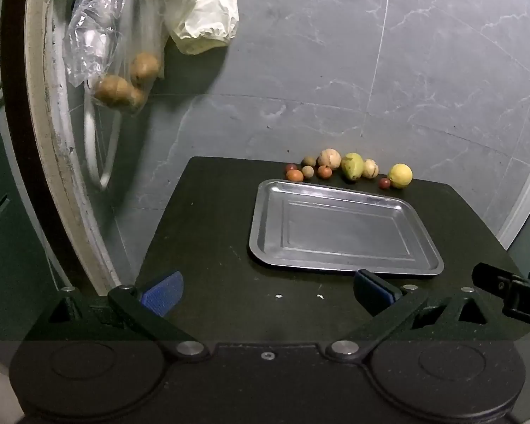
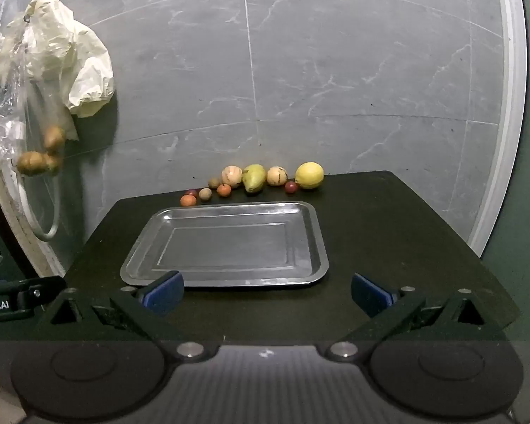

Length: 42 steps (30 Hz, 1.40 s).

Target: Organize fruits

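The steel tray [image 2: 226, 243] lies flat on the black desk [image 2: 388, 247]. The fruits form a row beyond the tray's far rim: lemon [image 2: 309, 175], green pear [image 2: 253, 177], small red and orange fruits. Left gripper [image 1: 268, 291]: jaws wide, holding nothing, short of the tray's near rim. Right gripper [image 2: 266, 291]: jaws wide, holding nothing, at the tray's near rim, well apart from the fruits.

A tray [image 2: 226, 243] lies mid-table [image 2: 388, 247], fruits [image 2: 254, 178] rowed behind it (against the wall [image 2: 300, 70]).
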Each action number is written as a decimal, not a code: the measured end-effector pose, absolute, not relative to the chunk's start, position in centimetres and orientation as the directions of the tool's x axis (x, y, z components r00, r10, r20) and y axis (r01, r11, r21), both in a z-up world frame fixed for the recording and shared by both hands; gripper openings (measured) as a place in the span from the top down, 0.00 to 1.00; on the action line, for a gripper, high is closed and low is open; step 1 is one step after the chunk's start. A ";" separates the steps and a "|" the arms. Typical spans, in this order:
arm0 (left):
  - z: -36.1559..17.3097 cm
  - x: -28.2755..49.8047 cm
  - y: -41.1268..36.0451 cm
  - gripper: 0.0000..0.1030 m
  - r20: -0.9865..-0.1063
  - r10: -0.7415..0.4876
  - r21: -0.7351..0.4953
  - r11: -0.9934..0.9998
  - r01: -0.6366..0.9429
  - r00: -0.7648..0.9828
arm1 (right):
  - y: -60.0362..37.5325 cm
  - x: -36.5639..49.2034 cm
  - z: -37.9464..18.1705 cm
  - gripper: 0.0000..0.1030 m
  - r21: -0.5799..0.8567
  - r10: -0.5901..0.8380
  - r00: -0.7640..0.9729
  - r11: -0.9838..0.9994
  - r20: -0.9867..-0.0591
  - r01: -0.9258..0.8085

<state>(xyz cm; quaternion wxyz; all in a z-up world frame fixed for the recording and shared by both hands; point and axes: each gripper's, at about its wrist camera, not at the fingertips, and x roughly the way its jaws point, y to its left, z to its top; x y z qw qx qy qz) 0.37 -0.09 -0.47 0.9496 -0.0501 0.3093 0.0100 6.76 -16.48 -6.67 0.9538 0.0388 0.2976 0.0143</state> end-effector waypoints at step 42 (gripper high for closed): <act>-0.8 0.9 0.2 0.01 -0.604 -0.010 -0.096 0.994 -0.061 0.797 | -16.4 7.2 -6.8 0.00 0.079 0.033 0.822 0.997 -0.569 0.015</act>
